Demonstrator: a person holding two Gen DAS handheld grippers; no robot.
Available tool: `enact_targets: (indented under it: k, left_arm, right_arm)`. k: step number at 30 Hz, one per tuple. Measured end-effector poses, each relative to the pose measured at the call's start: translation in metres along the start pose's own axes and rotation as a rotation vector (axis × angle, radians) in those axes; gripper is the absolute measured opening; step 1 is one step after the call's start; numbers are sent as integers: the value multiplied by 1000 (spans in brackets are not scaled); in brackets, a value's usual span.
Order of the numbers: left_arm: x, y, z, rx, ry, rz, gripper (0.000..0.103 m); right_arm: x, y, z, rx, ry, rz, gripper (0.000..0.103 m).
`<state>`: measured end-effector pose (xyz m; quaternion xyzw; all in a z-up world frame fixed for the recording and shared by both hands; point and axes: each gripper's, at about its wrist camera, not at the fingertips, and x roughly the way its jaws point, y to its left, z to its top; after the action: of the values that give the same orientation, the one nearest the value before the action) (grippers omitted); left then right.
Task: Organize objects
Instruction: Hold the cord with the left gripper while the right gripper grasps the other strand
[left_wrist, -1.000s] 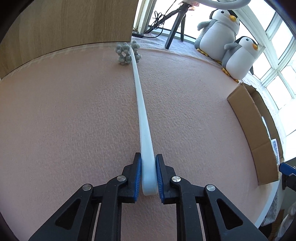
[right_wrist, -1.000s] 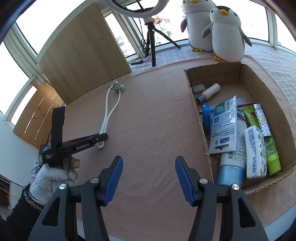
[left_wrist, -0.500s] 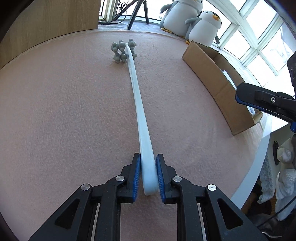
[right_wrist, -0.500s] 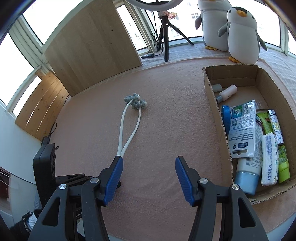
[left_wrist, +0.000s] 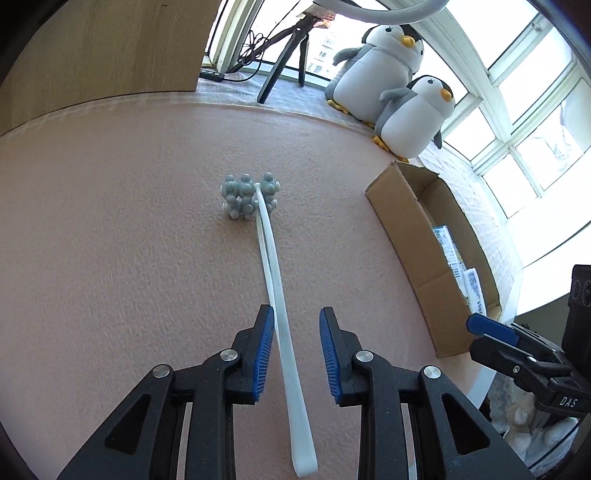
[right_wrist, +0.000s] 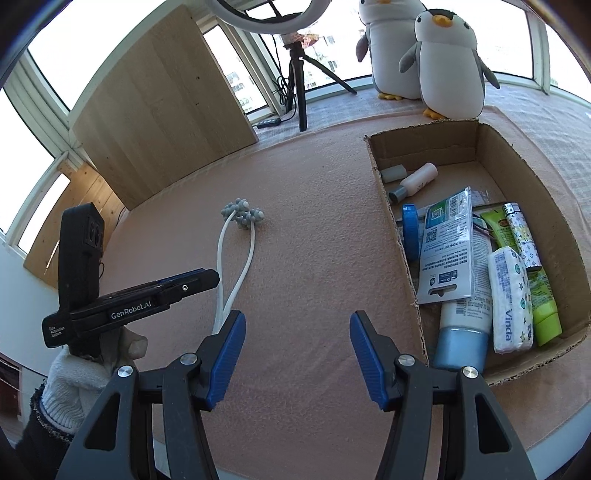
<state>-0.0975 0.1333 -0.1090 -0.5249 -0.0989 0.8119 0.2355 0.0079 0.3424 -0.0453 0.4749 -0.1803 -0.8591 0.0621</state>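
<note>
A massager (left_wrist: 275, 266) with a white looped handle and grey knobbly balls (left_wrist: 249, 195) lies on the pink table cover. My left gripper (left_wrist: 295, 325) is open around the handle, which runs between the fingers close to the left pad (left_wrist: 264, 339). In the right wrist view the massager (right_wrist: 242, 236) lies left of centre, with the left gripper (right_wrist: 207, 277) at its handle end. My right gripper (right_wrist: 297, 321) hangs open over bare cover with nothing between its fingers. It shows at the right edge (left_wrist: 484, 325) of the left wrist view.
An open cardboard box (right_wrist: 388, 192) at the right holds tubes, bottles and a tissue pack; it also shows as the box (left_wrist: 406, 229) in the left wrist view. Two plush penguins (right_wrist: 436, 62), a tripod (right_wrist: 299, 92) and a wooden board (right_wrist: 159, 110) stand behind the table. A gloved hand (right_wrist: 74, 373) holds the left gripper.
My left gripper has opened and let go of the massager handle, which now lies loose between its fingers. The right gripper stays open and has shifted only slightly.
</note>
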Motion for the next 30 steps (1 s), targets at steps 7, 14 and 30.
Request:
enact_targets:
  k: [7,14,30]
  left_arm:
    - [30,-19,11,32,36,-33,27]
    - [38,-37,12,55,39,-60,27]
    - [22,-11,-37,36,83,-57,57]
  right_arm:
    - [-14,-22,-2,58,-30,-41,55]
    - [-16,-27,1,78,-36,-36,55]
    - [67,2,25,92,169,138,58]
